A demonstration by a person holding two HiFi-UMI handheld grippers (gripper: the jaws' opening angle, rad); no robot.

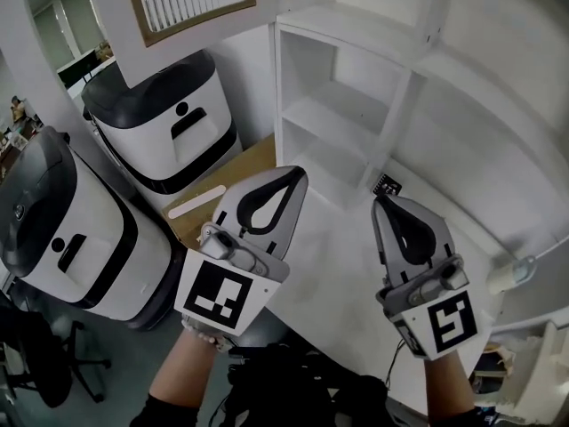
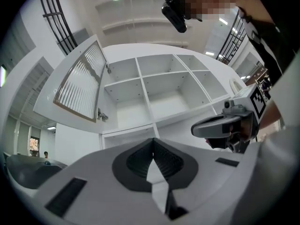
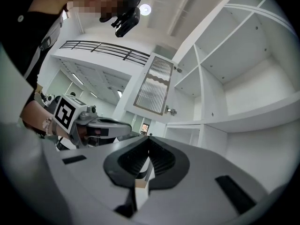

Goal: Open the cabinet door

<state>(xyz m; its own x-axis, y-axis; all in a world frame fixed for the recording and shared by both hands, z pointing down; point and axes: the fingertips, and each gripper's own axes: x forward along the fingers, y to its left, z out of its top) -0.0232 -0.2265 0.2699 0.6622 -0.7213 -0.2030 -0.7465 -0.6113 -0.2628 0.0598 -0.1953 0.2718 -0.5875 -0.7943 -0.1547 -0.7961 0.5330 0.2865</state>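
Observation:
The white cabinet [image 1: 373, 105] stands in front of me with bare shelf compartments. Its door [image 1: 191, 3], a wood-framed panel of ribbed glass, hangs swung wide open at the upper left. The same door [image 2: 79, 86] shows left of the shelves in the left gripper view, and the door [image 3: 152, 86] shows at centre in the right gripper view. My left gripper [image 1: 300, 174] is shut and empty, low before the cabinet's bottom shelf. My right gripper [image 1: 378, 201] is also shut and empty, beside it to the right. Neither touches the door or the cabinet.
Two white-and-black machines [image 1: 169, 123] [image 1: 62, 229] stand left of the cabinet. A cardboard box [image 1: 227, 194] lies between them and the cabinet. An office chair [image 1: 36, 363] is at the bottom left. A white fitting [image 1: 511, 274] sticks out at the right.

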